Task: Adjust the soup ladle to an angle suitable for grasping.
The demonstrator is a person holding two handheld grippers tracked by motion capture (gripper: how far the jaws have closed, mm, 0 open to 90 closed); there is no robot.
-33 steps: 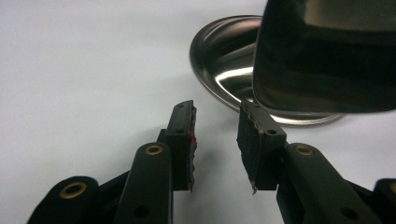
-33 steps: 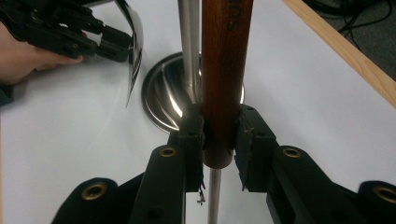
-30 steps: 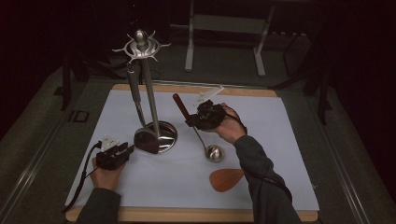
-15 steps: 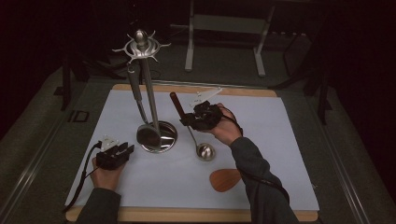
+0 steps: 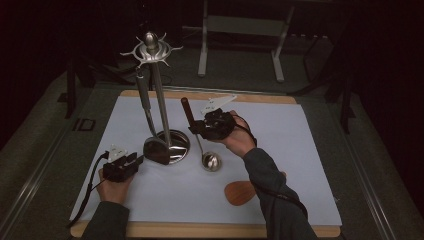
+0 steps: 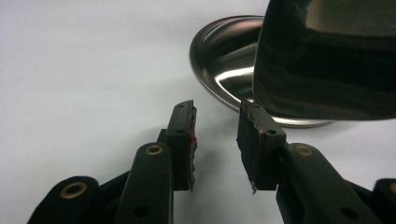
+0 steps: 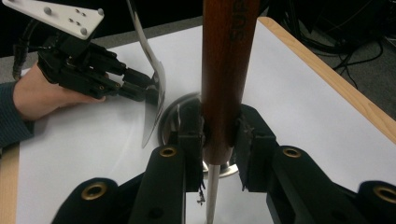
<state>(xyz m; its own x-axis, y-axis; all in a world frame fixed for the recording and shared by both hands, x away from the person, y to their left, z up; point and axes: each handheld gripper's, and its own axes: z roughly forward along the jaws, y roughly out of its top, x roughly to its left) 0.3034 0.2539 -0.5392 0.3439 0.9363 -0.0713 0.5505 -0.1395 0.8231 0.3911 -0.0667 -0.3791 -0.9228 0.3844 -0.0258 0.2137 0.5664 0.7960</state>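
Right claw [image 7: 218,140]: jaws clamped on the dark wooden handle of a steel ladle [image 5: 211,161], bowl low over the white table [image 5: 310,150]. Left claw [image 6: 215,140]: jaws parted, empty, just beside the flat steel spatula [image 6: 327,56] hanging from the steel utensil stand [image 5: 172,145].

The right hand-held gripper [image 5: 196,129] has carried the ladle [image 5: 200,142] toward the stand [image 5: 160,100], farther from the wooden spatula [image 5: 241,192].

a metal stand [image 5: 159,100] rises in the upper left. the right gripper [image 5: 202,127] grips a ladle [image 5: 200,142] at centre; the left gripper [image 5: 131,162] sits lower left, a wooden spoon [image 5: 240,192] lower right.
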